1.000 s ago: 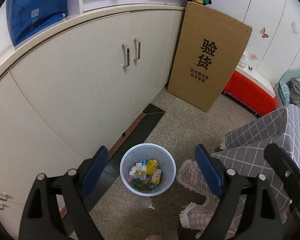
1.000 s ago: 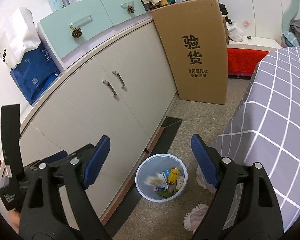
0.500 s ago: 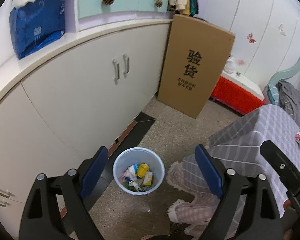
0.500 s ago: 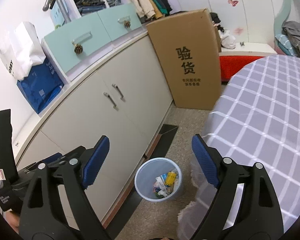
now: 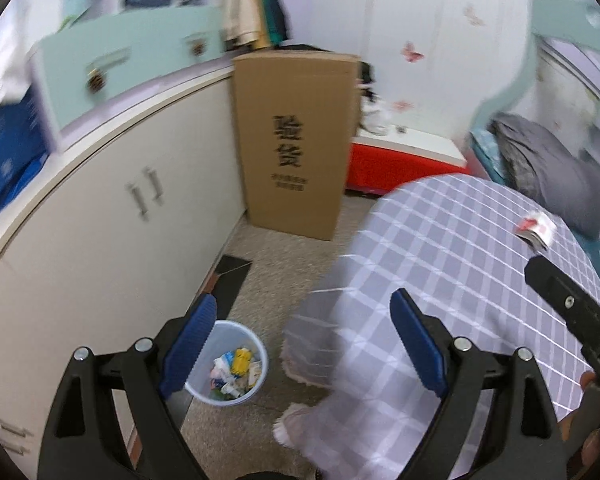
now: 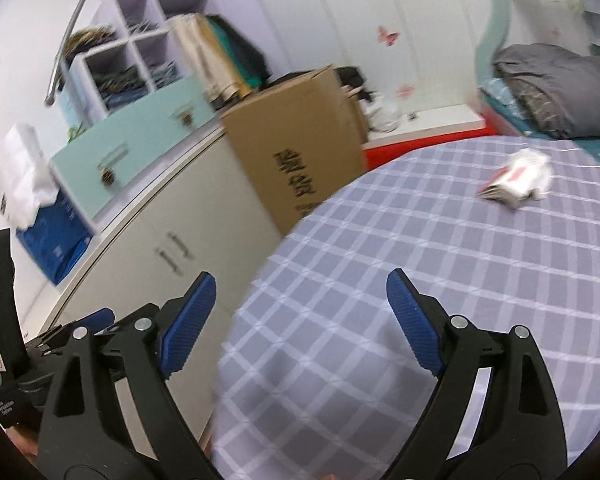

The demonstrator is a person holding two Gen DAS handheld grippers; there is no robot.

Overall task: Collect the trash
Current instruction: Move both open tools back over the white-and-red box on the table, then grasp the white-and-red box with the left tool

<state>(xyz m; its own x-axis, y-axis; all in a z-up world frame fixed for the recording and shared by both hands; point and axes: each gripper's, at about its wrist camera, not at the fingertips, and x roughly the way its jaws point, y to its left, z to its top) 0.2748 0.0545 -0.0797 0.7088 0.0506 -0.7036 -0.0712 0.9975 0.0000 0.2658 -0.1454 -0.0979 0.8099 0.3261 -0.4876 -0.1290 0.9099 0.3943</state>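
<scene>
A crumpled red-and-white wrapper lies on the far side of a table with a grey checked cloth. My left gripper is open and empty, high over the table's edge. Below its left finger a pale blue bin stands on the floor with several pieces of trash inside. My right gripper hangs over the cloth well short of the wrapper. Its jaws are opening and nothing is between them. The bin is out of the right wrist view.
A tall cardboard box leans at the end of the white cabinets. Behind the table are a red bench and a bed with a grey blanket. Bare floor runs between cabinets and table.
Both grippers rose and swung right, from over the bin toward the table. The bin slid to the lower left and left the right wrist view. The wrapper came into view.
</scene>
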